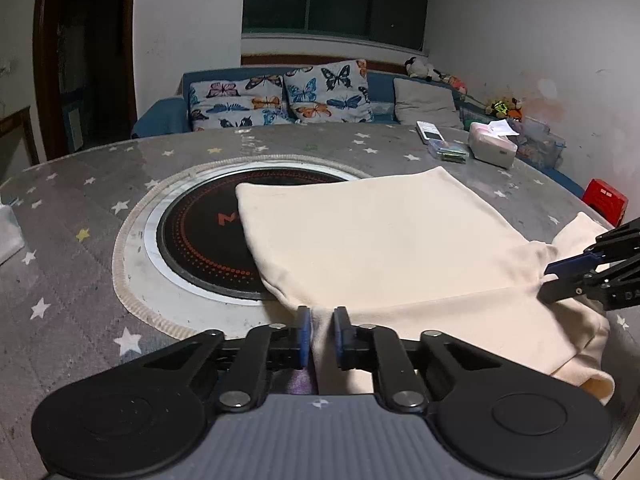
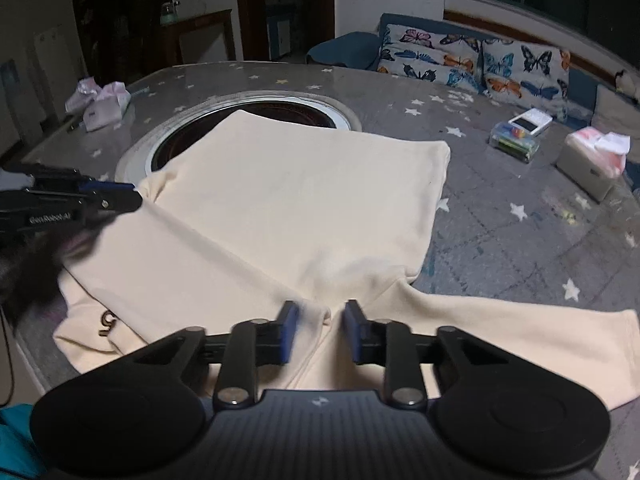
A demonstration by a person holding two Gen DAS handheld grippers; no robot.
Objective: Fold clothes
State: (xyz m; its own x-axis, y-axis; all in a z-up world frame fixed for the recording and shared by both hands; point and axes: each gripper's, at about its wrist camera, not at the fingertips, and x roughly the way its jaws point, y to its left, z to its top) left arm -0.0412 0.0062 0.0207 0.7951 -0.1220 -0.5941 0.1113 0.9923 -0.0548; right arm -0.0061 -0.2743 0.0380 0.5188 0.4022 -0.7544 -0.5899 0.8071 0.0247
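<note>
We hold the cream garment (image 1: 384, 240) pinched in both grippers on the star-patterned table (image 1: 80, 216). The left gripper (image 1: 322, 334) has its blue pads nearly together on a ridge of cloth at the garment's near edge; the right gripper (image 2: 322, 330) nips a fold of cloth near where a sleeve branches off.

Taking the round black hotplate (image 1: 200, 232) set in the table as our landmark, the garment lies across its near side and covers part of it, the folded body reaching over the rim.

Only the right wrist view shows us the sleeve (image 2: 540, 344) spread flat away from the hotplate, dark lettering (image 2: 107, 322) on a lower layer of cloth, and a pink-and-white bag (image 2: 100, 104) on the table beyond the hotplate. There the left gripper (image 2: 136, 196) enters from the side, its tip on the cloth edge.

Only the left wrist view shows us a red box (image 1: 606, 200) off the table's edge.

Beyond the hotplate both views show a tissue box (image 1: 494, 144), a small clear case (image 1: 448, 151) and a white device (image 1: 430, 131), well clear of the garment, and further back a blue sofa with butterfly cushions (image 1: 280, 98).
</note>
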